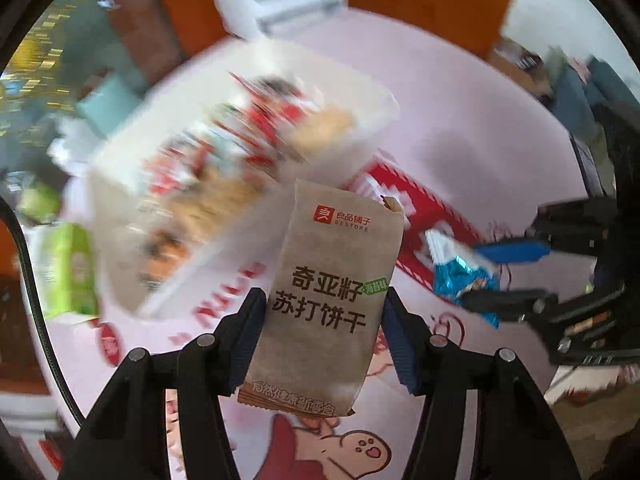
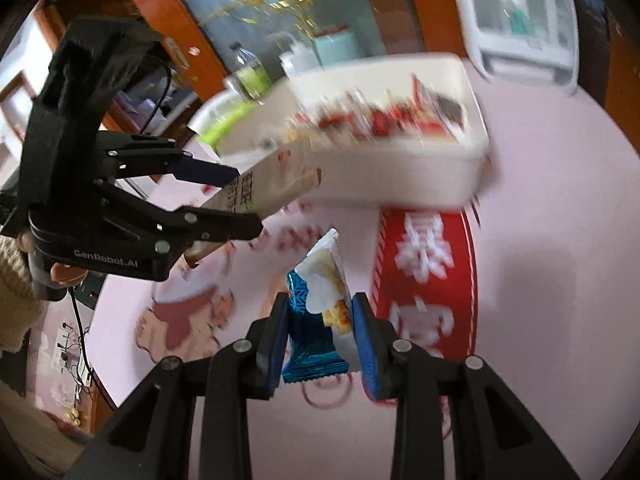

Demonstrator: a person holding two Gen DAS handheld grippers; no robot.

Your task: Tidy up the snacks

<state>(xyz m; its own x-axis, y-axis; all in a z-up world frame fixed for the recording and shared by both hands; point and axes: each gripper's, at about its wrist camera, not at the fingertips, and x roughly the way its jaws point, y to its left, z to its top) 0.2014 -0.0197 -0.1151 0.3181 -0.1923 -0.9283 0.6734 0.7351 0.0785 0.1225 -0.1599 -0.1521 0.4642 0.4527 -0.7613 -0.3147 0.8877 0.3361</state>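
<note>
My left gripper (image 1: 322, 312) is shut on a brown cracker packet (image 1: 328, 280) with dark lettering, held upright above the pink tablecloth; the same gripper (image 2: 240, 196) and brown cracker packet (image 2: 272, 188) show at the left of the right wrist view. My right gripper (image 2: 320, 320) is shut on a blue and white snack packet (image 2: 320, 308), also lifted off the cloth; it appears at the right of the left wrist view as the right gripper (image 1: 500, 276) with the blue snack packet (image 1: 460, 276). Behind both stands a white box (image 1: 360, 148) holding several red and tan snacks.
A red patterned panel (image 2: 424, 288) lies on the pink tablecloth (image 2: 540, 240) beside the white box (image 2: 400, 172). A clear lidded container (image 2: 520, 20) stands at the back right. A green package (image 1: 68, 268) sits at the left edge. A hand (image 2: 60, 272) grips the left tool.
</note>
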